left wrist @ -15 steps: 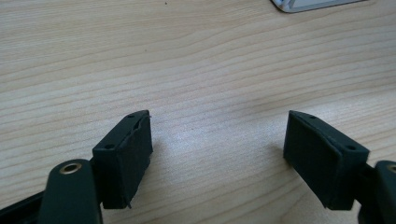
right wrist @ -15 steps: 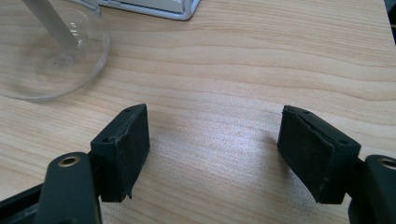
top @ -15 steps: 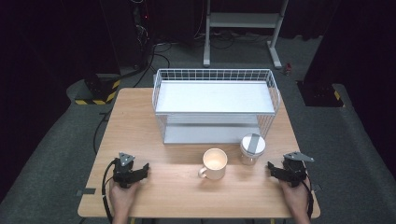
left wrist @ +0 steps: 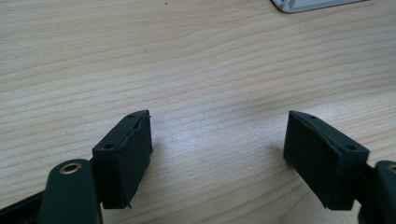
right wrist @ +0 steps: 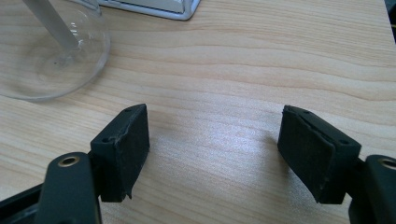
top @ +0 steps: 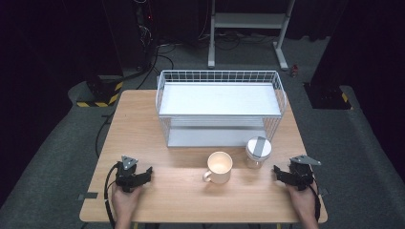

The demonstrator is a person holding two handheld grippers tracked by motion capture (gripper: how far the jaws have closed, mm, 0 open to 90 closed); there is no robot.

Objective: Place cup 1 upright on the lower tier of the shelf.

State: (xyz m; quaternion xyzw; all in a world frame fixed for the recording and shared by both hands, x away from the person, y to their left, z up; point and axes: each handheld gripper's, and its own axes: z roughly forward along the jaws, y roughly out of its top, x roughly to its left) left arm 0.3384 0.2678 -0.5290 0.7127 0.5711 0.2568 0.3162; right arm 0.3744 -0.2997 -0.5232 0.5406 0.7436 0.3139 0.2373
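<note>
Nothing's moved: your left gripper (top: pixel 145 173) and right gripper (top: pixel 279 173) still sit released on the surface (top: pixel 181 191), gripping nothing.

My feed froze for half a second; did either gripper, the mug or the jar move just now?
No visible change. The left gripper and right gripper rest open on the table at the near corners, holding nothing. The mug and jar stand in front of the rack as before.
</note>
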